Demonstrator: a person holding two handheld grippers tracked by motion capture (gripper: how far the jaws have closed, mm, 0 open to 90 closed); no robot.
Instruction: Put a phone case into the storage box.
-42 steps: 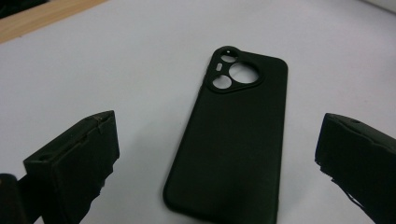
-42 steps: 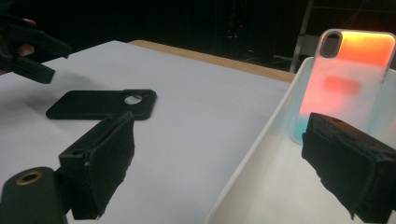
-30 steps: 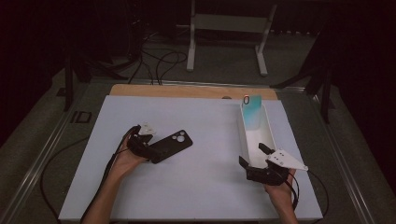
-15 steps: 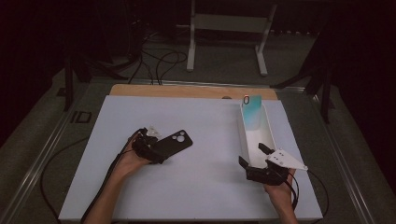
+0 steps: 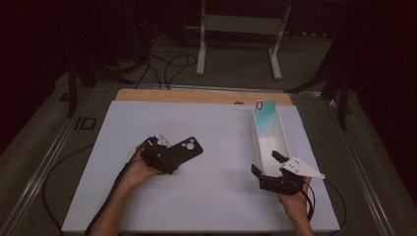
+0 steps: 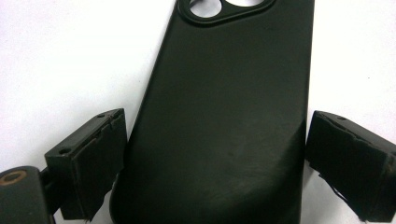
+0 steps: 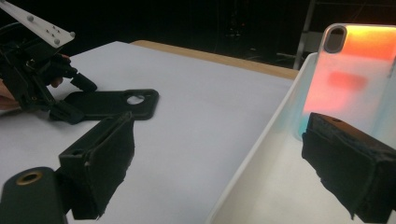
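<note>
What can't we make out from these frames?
- Black phone case: in the left gripper view its near end runs off the bottom edge, and whether the left gripper touches its sides is unclear.
- Iridescent case: in the right gripper view a jaw of the right gripper covers its lower end.
- White tray: in the high view the right gripper hides its near end.

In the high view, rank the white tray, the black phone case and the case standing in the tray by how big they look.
1. white tray
2. black phone case
3. case standing in the tray, though it sits farther away and is partly hidden, so unsure.
</note>
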